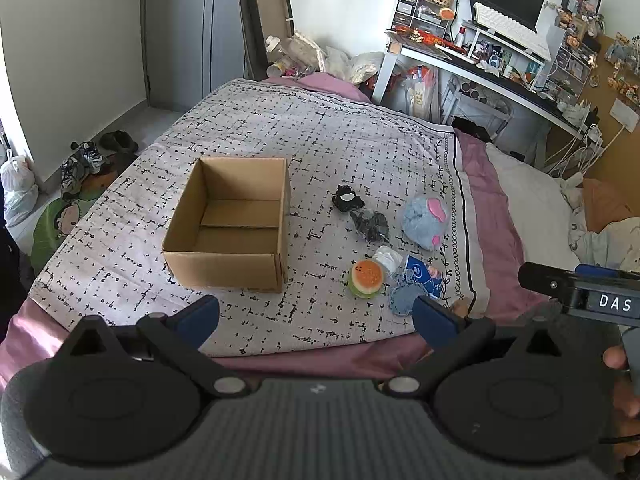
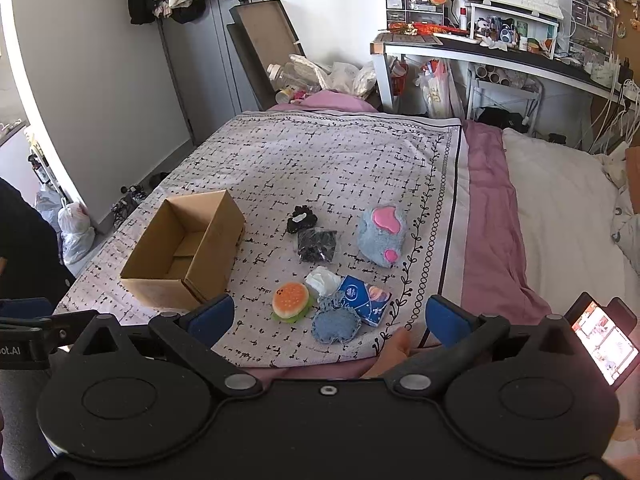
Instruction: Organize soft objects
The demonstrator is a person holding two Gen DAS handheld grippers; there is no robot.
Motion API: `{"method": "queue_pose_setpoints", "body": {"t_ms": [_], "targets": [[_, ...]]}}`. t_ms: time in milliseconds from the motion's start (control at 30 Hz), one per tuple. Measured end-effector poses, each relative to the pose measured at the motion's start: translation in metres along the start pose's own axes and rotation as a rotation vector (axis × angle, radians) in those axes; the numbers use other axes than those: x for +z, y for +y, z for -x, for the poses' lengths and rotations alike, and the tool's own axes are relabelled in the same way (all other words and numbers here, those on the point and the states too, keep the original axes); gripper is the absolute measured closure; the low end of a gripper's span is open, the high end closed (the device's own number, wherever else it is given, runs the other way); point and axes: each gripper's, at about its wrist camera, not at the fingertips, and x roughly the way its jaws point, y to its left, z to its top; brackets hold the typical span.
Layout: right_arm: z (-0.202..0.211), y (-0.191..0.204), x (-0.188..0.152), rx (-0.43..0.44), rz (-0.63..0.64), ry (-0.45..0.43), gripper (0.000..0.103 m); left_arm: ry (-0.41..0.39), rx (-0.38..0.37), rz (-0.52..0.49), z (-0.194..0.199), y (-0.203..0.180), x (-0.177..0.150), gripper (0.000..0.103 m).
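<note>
Left view: left tool (image 1: 316, 318) spread and empty above the bed's near edge; box (image 1: 230, 224) open, nothing inside; burger toy (image 1: 366, 278), denim pad (image 1: 406, 299) and plush (image 1: 426, 220) lie right of it.
Right view: right tool (image 2: 328, 318) spread, empty, above the pad (image 2: 335, 324).
Risk: tissue pack (image 2: 364, 299) touches the pad, so a wide pinch may drag both; soft toys may slip.

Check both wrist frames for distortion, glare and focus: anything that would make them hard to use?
Left wrist view: strong fisheye bending at the edges, dark corner vignetting, even daylight, cardboard box and burger toy sharp. Right wrist view: same barrel distortion, soft shadows, the phone screen at the right edge glows but causes no flare; blue plush in focus.
</note>
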Motion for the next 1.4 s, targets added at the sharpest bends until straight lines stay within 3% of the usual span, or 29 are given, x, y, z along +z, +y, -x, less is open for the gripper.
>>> {"method": "queue_pose_setpoints", "body": {"t_ms": [1400], "targets": [[0.014, -0.004, 0.005, -0.017, 0.010, -0.038, 0.000, -0.053, 0.018, -0.025, 0.017, -0.012, 0.006, 0.001]]}}
